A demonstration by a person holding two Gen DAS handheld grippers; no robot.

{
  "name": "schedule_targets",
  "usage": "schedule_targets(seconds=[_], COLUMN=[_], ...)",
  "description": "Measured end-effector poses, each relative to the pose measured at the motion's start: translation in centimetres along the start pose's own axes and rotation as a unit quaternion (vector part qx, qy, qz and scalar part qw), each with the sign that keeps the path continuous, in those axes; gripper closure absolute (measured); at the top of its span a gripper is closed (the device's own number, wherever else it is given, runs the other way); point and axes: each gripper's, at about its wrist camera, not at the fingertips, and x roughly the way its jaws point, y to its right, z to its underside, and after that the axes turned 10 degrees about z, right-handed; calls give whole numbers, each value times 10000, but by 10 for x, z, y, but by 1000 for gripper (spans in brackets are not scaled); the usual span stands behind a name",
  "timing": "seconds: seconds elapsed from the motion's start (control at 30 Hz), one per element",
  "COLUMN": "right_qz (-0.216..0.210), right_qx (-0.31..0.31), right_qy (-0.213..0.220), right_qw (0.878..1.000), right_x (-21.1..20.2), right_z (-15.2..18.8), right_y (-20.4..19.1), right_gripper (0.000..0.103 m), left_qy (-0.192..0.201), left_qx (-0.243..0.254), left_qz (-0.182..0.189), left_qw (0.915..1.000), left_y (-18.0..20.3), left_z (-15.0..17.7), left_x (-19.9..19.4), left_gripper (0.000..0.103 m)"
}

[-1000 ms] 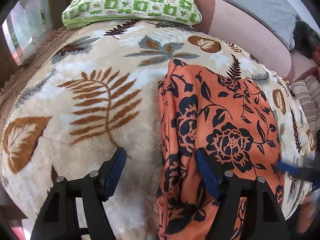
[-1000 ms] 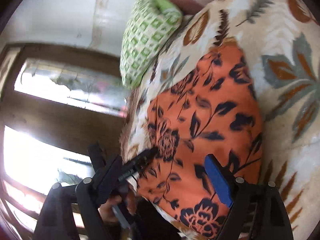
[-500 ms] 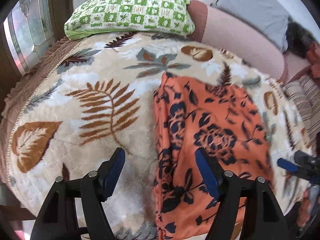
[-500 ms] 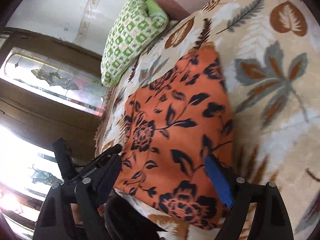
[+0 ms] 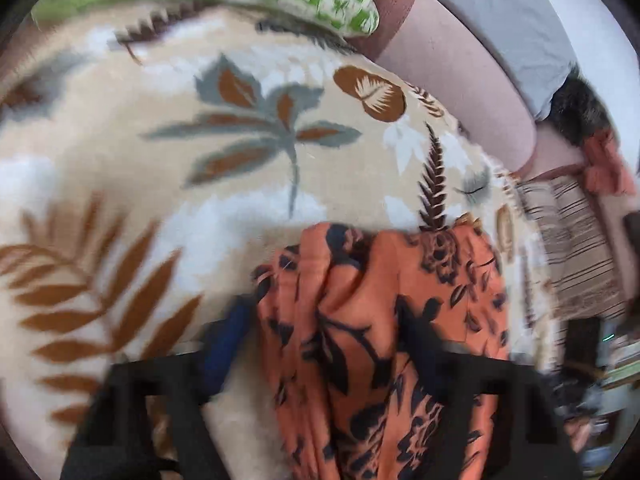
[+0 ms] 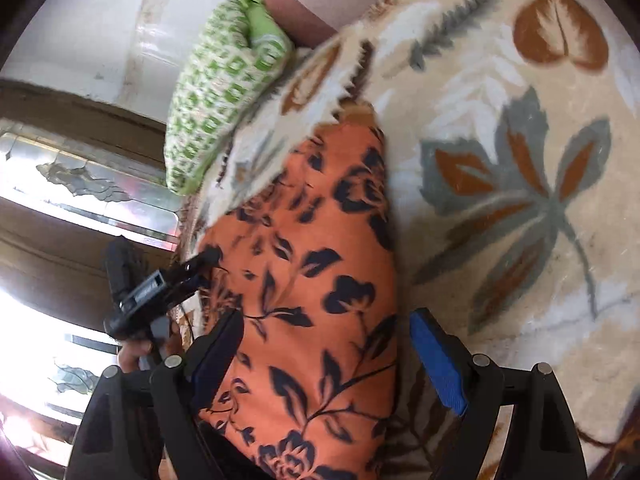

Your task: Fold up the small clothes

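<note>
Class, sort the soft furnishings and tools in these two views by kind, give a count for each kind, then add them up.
Orange floral garment: 1
Leaf-print blanket: 1
Green checked pillow: 1
Grey pillow: 1
Handheld claws: 2, the left claw closing with orange cloth between its fingers, and the right claw open
Total: 6

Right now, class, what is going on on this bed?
A person with a gripper in each hand is folding an orange flowered cloth on a leaf-patterned blanket. The left gripper is closing, with a bunched edge of the cloth between its fingers. The right gripper stands wide open over the near end of the cloth, gripping nothing. A green checked pillow lies at the far end.
</note>
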Motion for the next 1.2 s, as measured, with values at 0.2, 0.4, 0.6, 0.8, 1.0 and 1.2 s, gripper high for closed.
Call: schedule_targets(seconds=[0.2, 0.4, 0.6, 0.8, 1.0, 1.2], right_qz=[-132, -107, -381, -1034, -1424, -1947], right_qx=[-6, -76, 169, 844, 1342, 2148], right_qy=[-100, -198, -180, -484, -646, -552], right_qw=[9999, 9997, 9990, 9899, 9785, 9555], right_x=[10, 7, -10, -24, -7, -3], right_z=[5, 5, 21, 79, 103, 107], right_y=[9, 9, 11, 35, 37, 48], right_gripper=[16, 16, 16, 16, 16, 25], left_qy=[306, 555, 906, 988, 814, 345], left_qx=[517, 91, 159, 1037, 1413, 1250], left_qz=[-149, 95, -34, -351, -660, -1820], left_qw=[9981, 9984, 9958, 9891, 9844, 9747], left_y=[9, 3, 21, 75, 102, 82], left_z=[13, 19, 52, 117, 113, 99], left_x=[0, -11, -66, -86, -52, -5], left_gripper=[72, 48, 41, 38, 38, 39])
